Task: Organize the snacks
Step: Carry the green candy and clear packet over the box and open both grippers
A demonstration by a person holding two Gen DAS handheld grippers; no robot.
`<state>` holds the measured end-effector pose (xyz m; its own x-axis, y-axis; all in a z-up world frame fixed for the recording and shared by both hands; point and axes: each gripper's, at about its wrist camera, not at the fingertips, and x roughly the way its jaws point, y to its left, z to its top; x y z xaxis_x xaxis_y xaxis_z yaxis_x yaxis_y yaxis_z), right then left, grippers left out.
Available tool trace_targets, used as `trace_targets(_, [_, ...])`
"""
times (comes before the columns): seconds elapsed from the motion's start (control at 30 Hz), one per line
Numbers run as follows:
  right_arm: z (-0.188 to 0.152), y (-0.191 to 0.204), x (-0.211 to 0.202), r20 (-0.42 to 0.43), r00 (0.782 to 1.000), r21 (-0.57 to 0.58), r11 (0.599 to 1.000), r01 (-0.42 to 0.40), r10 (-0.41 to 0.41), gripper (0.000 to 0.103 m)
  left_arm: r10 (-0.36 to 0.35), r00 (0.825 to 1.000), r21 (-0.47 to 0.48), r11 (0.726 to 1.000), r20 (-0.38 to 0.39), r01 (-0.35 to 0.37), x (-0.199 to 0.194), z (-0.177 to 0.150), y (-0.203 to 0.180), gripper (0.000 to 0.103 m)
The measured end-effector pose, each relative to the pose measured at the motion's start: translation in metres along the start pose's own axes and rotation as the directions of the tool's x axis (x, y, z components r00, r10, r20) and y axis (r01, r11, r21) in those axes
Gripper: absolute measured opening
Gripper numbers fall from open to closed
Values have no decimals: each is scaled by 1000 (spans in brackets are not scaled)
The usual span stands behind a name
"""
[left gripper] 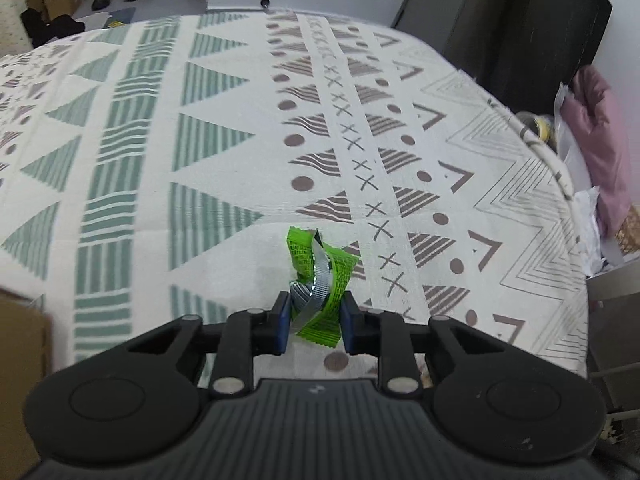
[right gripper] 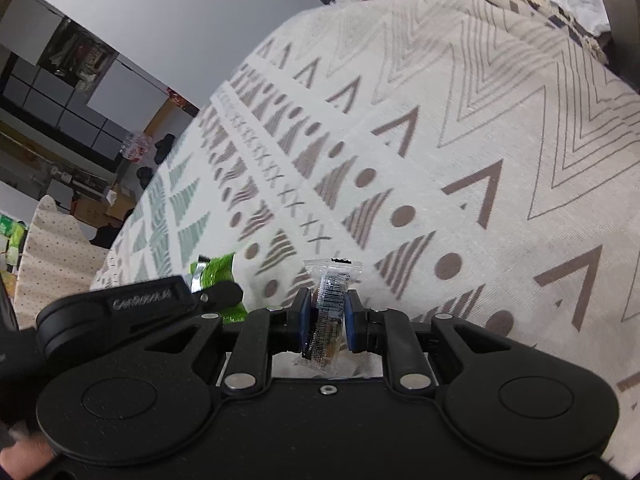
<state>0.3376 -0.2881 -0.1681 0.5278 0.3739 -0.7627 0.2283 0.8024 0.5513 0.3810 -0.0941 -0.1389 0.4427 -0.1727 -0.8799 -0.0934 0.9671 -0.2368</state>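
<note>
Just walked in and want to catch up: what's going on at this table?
A person is sorting snacks with a hand-held gripper in each hand, above a table under a patterned cloth. The left hand-held gripper is shut on a crumpled green wrapper. The right hand-held gripper is shut on a clear snack packet with a barcode. Both snacks are held just above the cloth. No bin or tray for them is in view.

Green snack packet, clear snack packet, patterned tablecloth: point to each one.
green snack packet (left gripper: 320,276), left wrist view, crumpled middle.
clear snack packet (right gripper: 330,300), right wrist view, barcode label.
patterned tablecloth (left gripper: 224,152), left wrist view, bare green triangle.
</note>
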Motion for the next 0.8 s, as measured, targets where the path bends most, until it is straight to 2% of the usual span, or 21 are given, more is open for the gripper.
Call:
trace_targets(0.4, [-19,44,-47,60,997,-68,996,-54,58,18,5,996,-64,998,93,1,-84,-25,31,24])
trace_targets(0.8, [-40,81,-82,110,988,-128,987,-94,108,18,7,987,-116,993,158,11,-144,-46,67,24])
